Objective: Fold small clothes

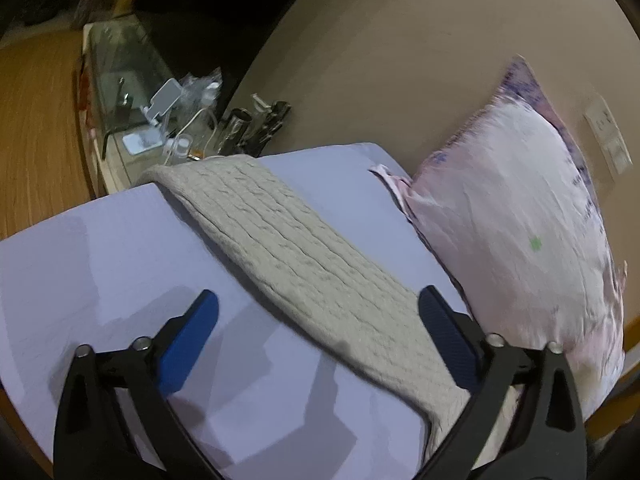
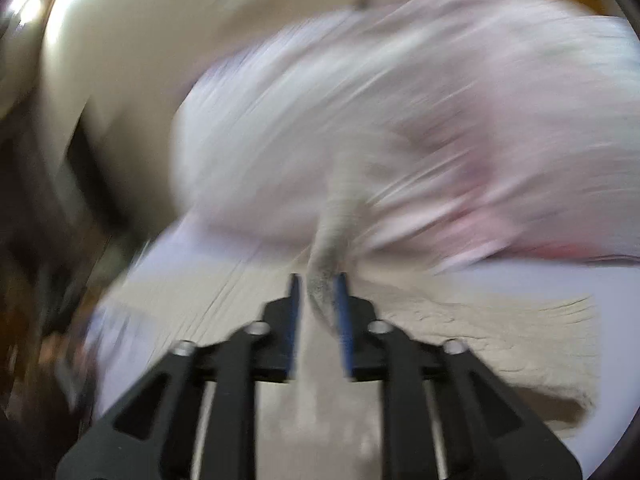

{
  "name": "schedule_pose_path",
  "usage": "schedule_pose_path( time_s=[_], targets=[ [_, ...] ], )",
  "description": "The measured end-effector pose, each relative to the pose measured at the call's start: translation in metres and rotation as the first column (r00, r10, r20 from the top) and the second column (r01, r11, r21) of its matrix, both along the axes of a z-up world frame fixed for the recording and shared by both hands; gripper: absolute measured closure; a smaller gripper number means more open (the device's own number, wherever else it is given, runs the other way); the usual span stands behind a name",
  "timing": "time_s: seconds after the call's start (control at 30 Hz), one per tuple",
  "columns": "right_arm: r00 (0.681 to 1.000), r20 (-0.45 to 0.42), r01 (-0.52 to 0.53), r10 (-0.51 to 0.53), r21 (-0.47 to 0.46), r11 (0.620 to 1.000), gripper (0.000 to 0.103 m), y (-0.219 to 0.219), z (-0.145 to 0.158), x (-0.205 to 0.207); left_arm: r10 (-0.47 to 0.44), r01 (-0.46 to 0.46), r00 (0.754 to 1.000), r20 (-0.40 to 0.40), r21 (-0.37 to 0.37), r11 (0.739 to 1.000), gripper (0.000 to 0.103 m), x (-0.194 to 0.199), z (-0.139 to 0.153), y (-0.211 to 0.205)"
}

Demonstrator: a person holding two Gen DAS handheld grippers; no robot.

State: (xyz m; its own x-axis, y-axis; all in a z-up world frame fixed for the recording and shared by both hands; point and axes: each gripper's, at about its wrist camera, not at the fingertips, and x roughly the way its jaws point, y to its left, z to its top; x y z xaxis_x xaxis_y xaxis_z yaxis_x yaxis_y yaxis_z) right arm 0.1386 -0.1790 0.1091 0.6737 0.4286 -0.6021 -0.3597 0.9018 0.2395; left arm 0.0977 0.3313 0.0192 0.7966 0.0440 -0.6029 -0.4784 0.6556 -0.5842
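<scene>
A beige cable-knit garment (image 1: 296, 248) lies in a long strip across a lavender sheet (image 1: 100, 256). My left gripper (image 1: 320, 312) is open and empty, its blue-padded fingers (image 1: 188, 344) straddling the near part of the knit, a little above it. In the blurred right wrist view, my right gripper (image 2: 318, 292) is shut on a fold of the beige knit (image 2: 320, 276), which rises between the fingers; the rest of the knit (image 2: 480, 336) spreads flat below and to the right.
A pink-white pillow (image 1: 512, 216) leans against the beige wall on the right and fills the blurred right wrist view (image 2: 400, 120). A glass-topped side table (image 1: 132, 92) with cables and small gadgets stands beyond the bed's far left corner. Wooden floor lies at left.
</scene>
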Motion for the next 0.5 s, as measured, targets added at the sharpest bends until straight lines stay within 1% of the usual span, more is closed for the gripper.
schedule_pose_path(
  time_s=[0.03,0.07,0.1,0.13,0.17,0.23,0.37,0.43,0.47,0.5],
  targets=[
    [0.998,-0.035,-0.050,0.050,-0.011,0.999,0.051,0.018,-0.010,-0.002,0.008,-0.008,1.000,-0.003,-0.014,1.000,0.010,0.003,-0.002,0.004],
    [0.998,-0.028,-0.061,0.060,-0.014,0.998,0.039,0.025,-0.013,-0.010,0.014,-0.014,1.000,-0.005,-0.027,1.000,0.012,0.005,-0.003,0.008],
    [0.998,-0.003,-0.055,0.055,-0.020,0.998,0.032,0.024,-0.012,-0.014,0.021,-0.022,1.000,-0.008,-0.039,0.999,0.015,0.006,-0.005,0.011],
    [0.999,0.038,-0.027,0.028,-0.034,0.999,0.024,0.017,-0.007,-0.021,0.031,-0.032,0.999,-0.012,-0.063,0.998,0.017,0.009,-0.008,0.017],
    [0.998,0.060,0.002,0.000,-0.037,0.999,0.019,0.007,-0.004,-0.023,0.037,-0.038,0.999,-0.015,-0.080,0.996,0.018,0.011,-0.011,0.021],
    [0.995,0.070,0.065,-0.064,-0.013,0.998,0.016,-0.022,0.004,-0.027,0.052,-0.052,0.999,-0.005,-0.104,0.993,0.021,0.015,-0.013,0.030],
    [0.986,0.030,0.162,-0.163,0.049,0.986,0.015,-0.066,0.005,-0.033,0.077,-0.073,0.997,0.018,-0.169,0.983,0.023,0.017,-0.017,0.044],
    [0.980,0.014,0.197,-0.199,0.071,0.978,0.015,-0.083,0.001,-0.034,0.101,-0.095,0.995,0.021,-0.198,0.976,0.032,0.017,-0.020,0.053],
    [0.979,0.011,0.204,-0.206,0.077,0.976,0.015,-0.088,-0.001,-0.034,0.116,-0.108,0.993,0.021,-0.215,0.970,0.035,0.017,-0.021,0.058],
    [0.977,0.009,0.211,-0.212,0.083,0.974,0.015,-0.091,-0.002,-0.034,0.124,-0.118,0.992,0.017,-0.223,0.968,0.041,0.018,-0.022,0.061]
  ],
)
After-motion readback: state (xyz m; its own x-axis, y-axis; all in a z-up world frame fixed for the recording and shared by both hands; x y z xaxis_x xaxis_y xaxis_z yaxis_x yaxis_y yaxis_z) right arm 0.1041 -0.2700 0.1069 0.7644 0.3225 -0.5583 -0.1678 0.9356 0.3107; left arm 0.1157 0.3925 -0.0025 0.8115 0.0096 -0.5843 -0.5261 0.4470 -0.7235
